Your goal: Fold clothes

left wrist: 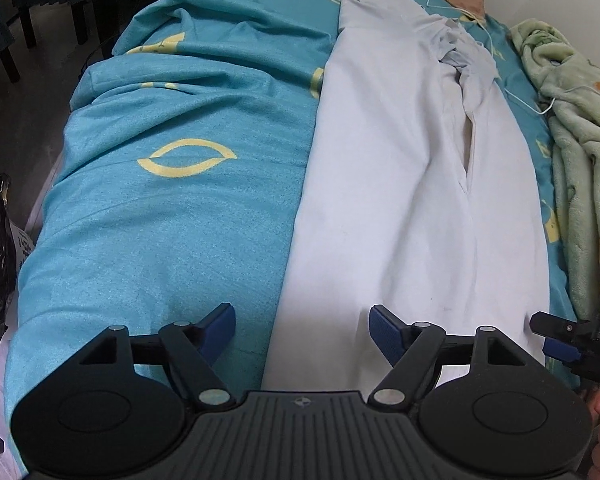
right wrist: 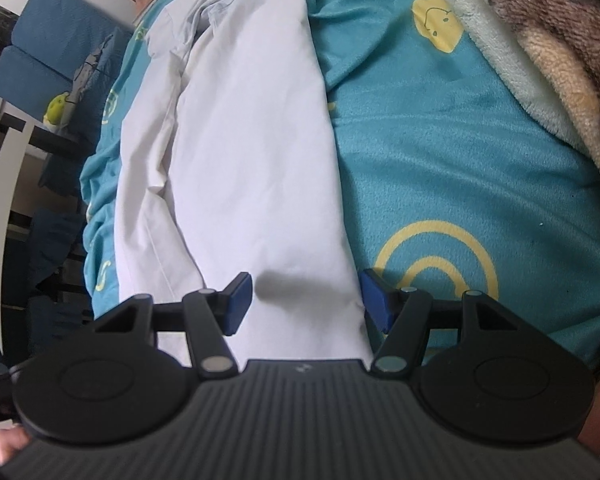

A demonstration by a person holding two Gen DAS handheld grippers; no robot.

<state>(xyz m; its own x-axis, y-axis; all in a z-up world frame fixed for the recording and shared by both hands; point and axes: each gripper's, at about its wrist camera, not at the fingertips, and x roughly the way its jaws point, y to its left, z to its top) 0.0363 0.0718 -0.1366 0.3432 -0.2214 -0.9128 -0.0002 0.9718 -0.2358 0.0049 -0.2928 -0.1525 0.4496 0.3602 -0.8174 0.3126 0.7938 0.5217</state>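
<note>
One white garment (left wrist: 412, 200) lies lengthwise on the teal bedspread (left wrist: 160, 216), one fleece blanket (left wrist: 580, 152) beside it. Two tongs hover over the garment's near end: the left tongs (left wrist: 302, 330) and right tongs (right wrist: 306, 300) both gape wide, holding nothing.

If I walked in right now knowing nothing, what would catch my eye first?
A long white garment stretched down a bright teal bedspread printed with yellow shapes. Two open black grippers with blue pads hover over its near end, the left gripper at its left edge, the right gripper at its right. A fluffy blanket lies alongside.
</note>
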